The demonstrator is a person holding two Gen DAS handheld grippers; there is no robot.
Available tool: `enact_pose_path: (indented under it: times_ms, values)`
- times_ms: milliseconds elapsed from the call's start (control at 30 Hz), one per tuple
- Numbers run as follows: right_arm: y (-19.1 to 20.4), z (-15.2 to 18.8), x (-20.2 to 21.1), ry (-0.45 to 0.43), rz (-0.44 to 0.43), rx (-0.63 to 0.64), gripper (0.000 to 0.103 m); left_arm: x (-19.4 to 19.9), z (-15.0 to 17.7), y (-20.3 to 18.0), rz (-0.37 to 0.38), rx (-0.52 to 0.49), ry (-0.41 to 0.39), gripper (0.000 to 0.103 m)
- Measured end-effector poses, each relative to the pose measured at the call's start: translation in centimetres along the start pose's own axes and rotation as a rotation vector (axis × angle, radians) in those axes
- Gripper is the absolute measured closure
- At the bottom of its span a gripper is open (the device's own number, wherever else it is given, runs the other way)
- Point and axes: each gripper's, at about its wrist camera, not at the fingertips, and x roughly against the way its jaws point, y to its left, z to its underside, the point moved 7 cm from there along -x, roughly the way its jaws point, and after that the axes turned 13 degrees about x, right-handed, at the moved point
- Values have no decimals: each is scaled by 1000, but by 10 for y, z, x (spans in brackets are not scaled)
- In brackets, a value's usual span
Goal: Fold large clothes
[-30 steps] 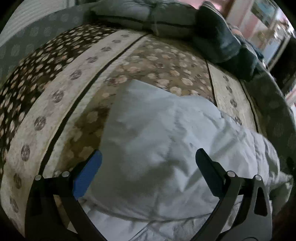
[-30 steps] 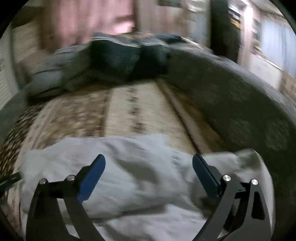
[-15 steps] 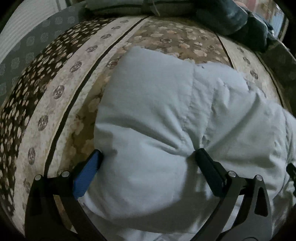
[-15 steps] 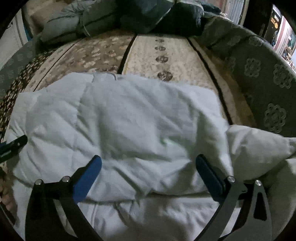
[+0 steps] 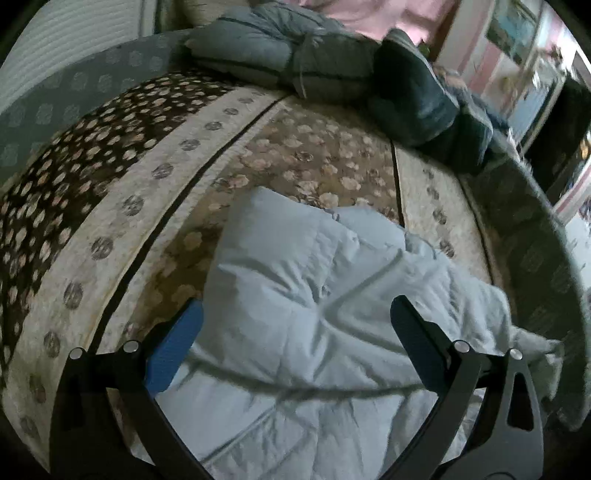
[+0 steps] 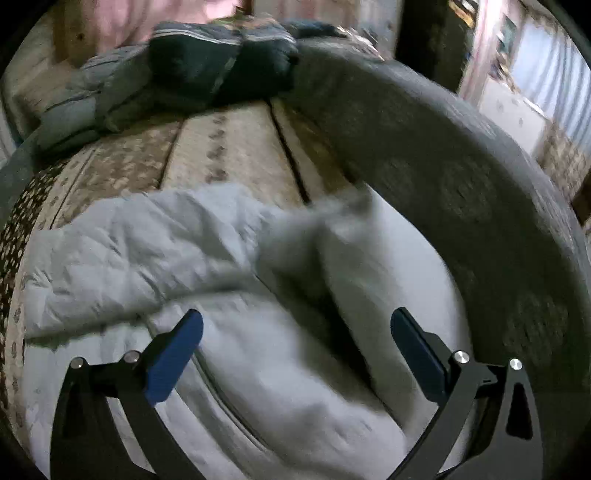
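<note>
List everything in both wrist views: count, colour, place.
padded garment: 1, pale blue-white, quilted, lying rumpled on the near part of the bed, under both grippers
bedspread: 1, brown and cream floral stripes with grey patterned borders, covering the bed
folded bedding: 1 pile, grey, far end of bed on the left
dark bundle: 1 or more, dark blue, far end, right of the grey pile
curtain: pink, behind the bed, blurred
left gripper: 1, black with blue pads, open above the garment
right gripper: 1, black with blue pads, open, nothing gripped
</note>
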Motion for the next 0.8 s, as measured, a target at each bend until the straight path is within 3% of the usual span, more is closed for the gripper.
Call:
enact_pose_path:
  times_ms: [67,167,267,367,500,600,667,700,733,800]
  values:
    - [-18,23,2,44,47,11,2,14,4,5,16,12,7,3]
    - [-52,56,8,106,150,10,2,29,15,4,13,-74,9,3]
    - [-73,85,2,186,184,-17,2,44,23,15,-24,-154,-20,3]
    - [-92,112,-19,285,202,-4,2,57,26,32,-12,-136,-4,3]
    - [-71,136,-45,382,56,48,2,64,25,59,-5,-90,21,3]
    - [-70,132,-52,364,128,157,2,68,21,74,-23,-76,8,3]
    - [-78,132,-61,377,121,115,21,68,19,81,-24,-58,11,3]
    - [-83,131,-63,380,96,58,53,67,18,83,-19,-50,15,3]
    - [-87,127,-63,370,87,17,66,67,17,84,-12,-43,18,3]
    - [-101,114,-55,315,104,-56,80,63,14,85,6,-27,27,3]
